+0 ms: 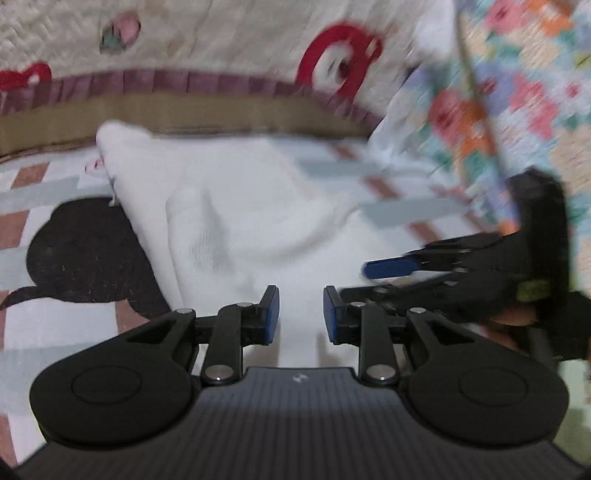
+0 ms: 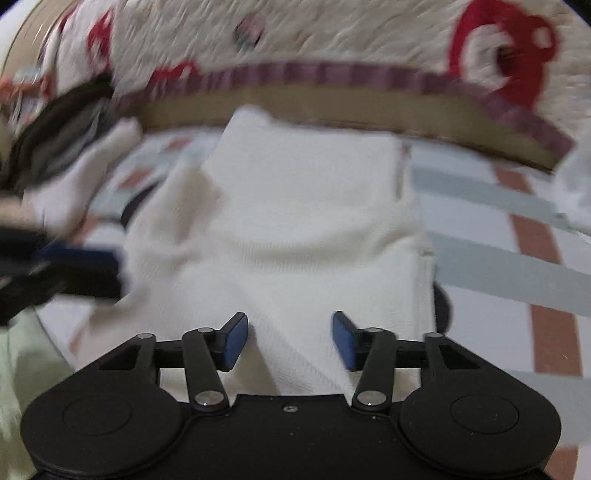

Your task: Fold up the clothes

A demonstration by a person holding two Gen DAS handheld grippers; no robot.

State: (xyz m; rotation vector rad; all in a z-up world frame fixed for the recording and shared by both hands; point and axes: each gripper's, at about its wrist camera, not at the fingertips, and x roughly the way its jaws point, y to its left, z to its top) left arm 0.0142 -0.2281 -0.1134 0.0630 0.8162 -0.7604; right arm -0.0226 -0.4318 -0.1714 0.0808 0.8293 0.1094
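Hovering over the white garment [image 2: 295,229], left claw [image 1: 301,312] and right claw [image 2: 290,341] gape empty.

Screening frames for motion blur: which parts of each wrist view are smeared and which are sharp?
Left wrist view: own left tongs sharp, jaws open; floral fabric and the right tongs at the right edge streaked; white garment soft. Right wrist view: own right tongs sharp, open; quilt and left edge heavily smeared; garment weave readable near the tongs; fisheye bends the purple trim.

Bare bed sheet [image 2: 498,258] right of white cloth [image 2: 295,229]: free room. Other gripper [image 2: 74,269] blocks left side. Quilt [image 2: 332,37] blocks far end.
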